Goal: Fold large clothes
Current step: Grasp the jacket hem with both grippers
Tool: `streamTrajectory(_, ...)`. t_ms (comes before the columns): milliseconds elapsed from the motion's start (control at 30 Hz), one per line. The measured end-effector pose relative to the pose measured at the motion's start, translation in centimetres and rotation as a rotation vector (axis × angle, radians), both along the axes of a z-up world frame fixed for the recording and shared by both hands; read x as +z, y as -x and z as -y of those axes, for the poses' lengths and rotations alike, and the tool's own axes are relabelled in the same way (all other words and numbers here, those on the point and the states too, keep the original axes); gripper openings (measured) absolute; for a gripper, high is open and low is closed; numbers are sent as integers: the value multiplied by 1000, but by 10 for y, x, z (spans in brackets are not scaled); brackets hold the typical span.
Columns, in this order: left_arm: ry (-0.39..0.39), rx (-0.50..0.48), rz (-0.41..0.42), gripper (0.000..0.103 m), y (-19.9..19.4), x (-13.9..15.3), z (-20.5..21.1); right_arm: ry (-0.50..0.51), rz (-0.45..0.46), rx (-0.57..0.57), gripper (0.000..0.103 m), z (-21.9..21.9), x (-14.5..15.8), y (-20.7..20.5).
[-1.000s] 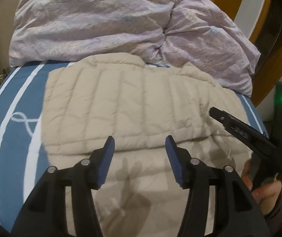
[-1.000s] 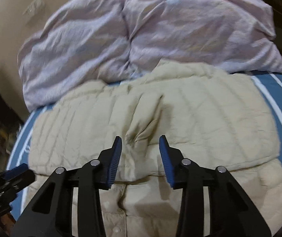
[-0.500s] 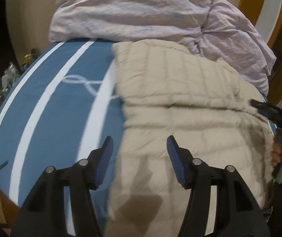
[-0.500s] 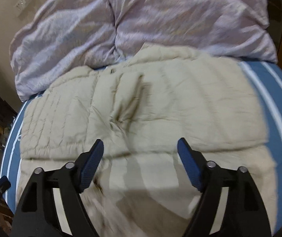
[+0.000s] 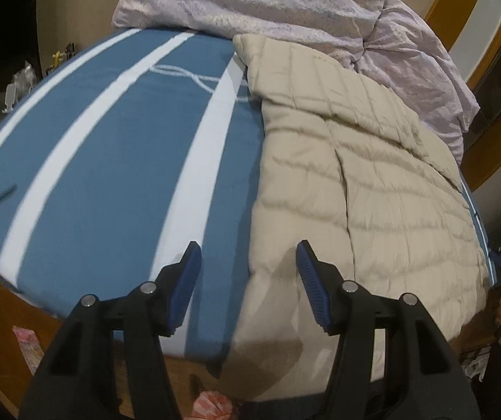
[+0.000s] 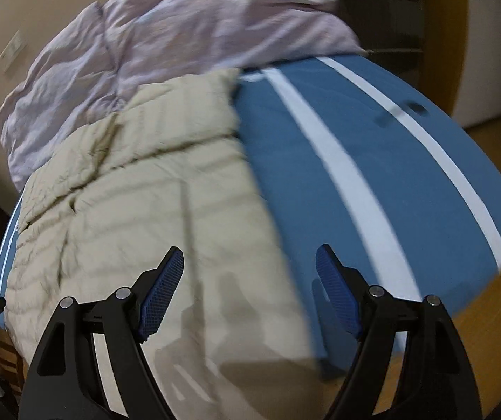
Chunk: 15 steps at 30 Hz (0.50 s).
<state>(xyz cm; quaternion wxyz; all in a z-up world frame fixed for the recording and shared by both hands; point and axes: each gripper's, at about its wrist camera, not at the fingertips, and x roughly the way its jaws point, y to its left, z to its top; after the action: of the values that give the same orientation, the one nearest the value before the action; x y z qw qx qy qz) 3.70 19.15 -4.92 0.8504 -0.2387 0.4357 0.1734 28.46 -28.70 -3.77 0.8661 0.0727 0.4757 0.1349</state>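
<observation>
One beige quilted jacket (image 5: 366,182) lies flat on the blue striped bed (image 5: 103,161). Its left edge sits under my left claw (image 5: 248,281) and its right edge under my right claw (image 6: 250,287). Both claws are wide open, holding nothing, apparently hovering clear of it; the right view is blurred. One lilac duvet (image 5: 285,10) lies bunched behind.

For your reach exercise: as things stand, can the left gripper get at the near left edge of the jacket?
Probably yes. The left gripper is open, the jacket edge lies right between its fingers, and nothing lies between them.
</observation>
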Motion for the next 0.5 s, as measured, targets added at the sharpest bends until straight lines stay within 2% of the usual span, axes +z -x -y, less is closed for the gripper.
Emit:
streamTrajectory(167,2,-5,33,57,10,-3,12,-15,-12,-28,79,30,-16,23)
streamTrajectory(500,-14,0,56,56,21,-4,25,-36,33,35,75,29,-22,49)
